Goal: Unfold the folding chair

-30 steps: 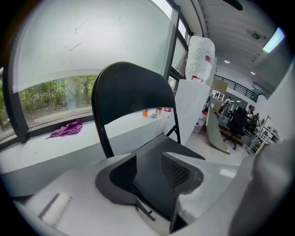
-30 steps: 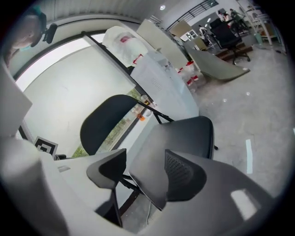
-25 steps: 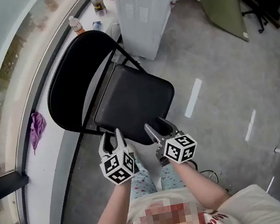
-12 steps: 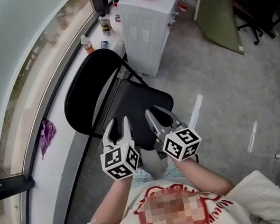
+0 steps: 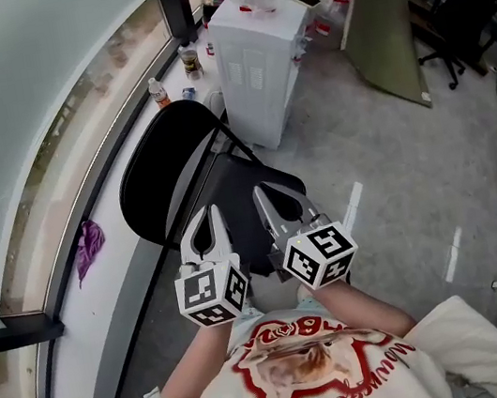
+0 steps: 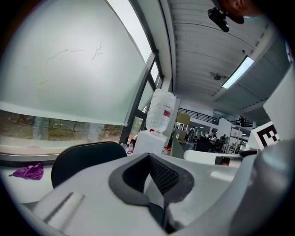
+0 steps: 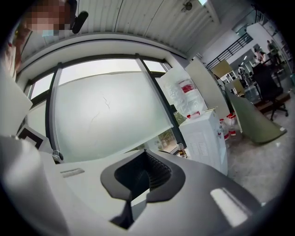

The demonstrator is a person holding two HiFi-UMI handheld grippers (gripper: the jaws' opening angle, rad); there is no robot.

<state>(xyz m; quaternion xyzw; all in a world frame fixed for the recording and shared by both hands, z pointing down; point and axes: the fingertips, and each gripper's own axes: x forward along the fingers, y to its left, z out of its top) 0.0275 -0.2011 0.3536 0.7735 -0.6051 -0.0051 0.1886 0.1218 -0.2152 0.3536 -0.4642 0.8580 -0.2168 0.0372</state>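
My left hand-held gripper [image 5: 206, 215] is closed, empty. My right hand-held gripper [image 5: 269, 197] has just closed on nothing. Both hover above the chair [image 5: 167, 171].

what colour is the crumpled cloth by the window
Purple. The cloth shows best in the head view.

Window-side clutter, right now.
White boxy water dispenser [image 5: 257, 73] near the frosted window [image 5: 23, 109]; crumpled purple cloth [image 5: 89, 248] on the white sill [image 5: 105, 304], well apart.
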